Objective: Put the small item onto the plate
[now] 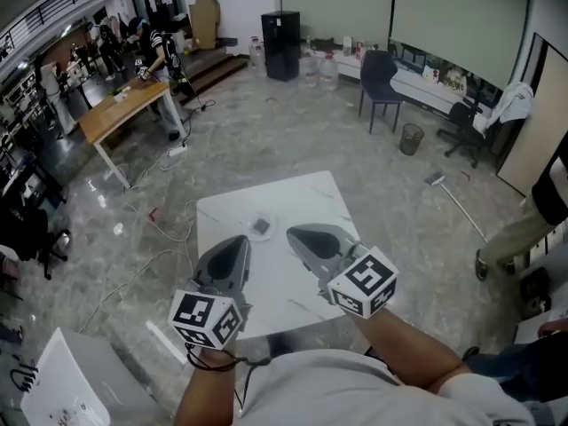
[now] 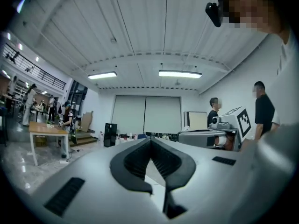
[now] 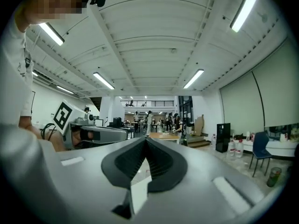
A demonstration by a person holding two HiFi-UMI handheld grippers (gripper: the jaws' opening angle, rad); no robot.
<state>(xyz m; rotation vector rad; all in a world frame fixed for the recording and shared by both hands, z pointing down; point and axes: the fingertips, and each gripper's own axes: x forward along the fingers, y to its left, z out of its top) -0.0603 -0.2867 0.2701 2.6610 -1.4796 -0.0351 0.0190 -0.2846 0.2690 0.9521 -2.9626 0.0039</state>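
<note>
A small round plate (image 1: 250, 221) lies near the far-left part of the white table (image 1: 306, 198), and a small grey square item (image 1: 261, 228) rests on it. In the head view my left gripper (image 1: 238, 240) is held just near of the plate, and my right gripper (image 1: 293, 232) is to the plate's right. Both point away from me, above the table. In the left gripper view the left gripper (image 2: 150, 140) has its jaws meeting at the tips with nothing between them. The right gripper (image 3: 145, 139) looks the same in its own view. Neither gripper view shows the plate.
A black chair (image 1: 380, 78), a waste bin (image 1: 410, 138) and a black cabinet (image 1: 280, 44) stand on the floor beyond the table. A wooden desk (image 1: 120, 109) with people around it is at the far left. A person's leg (image 1: 515, 238) is at the right.
</note>
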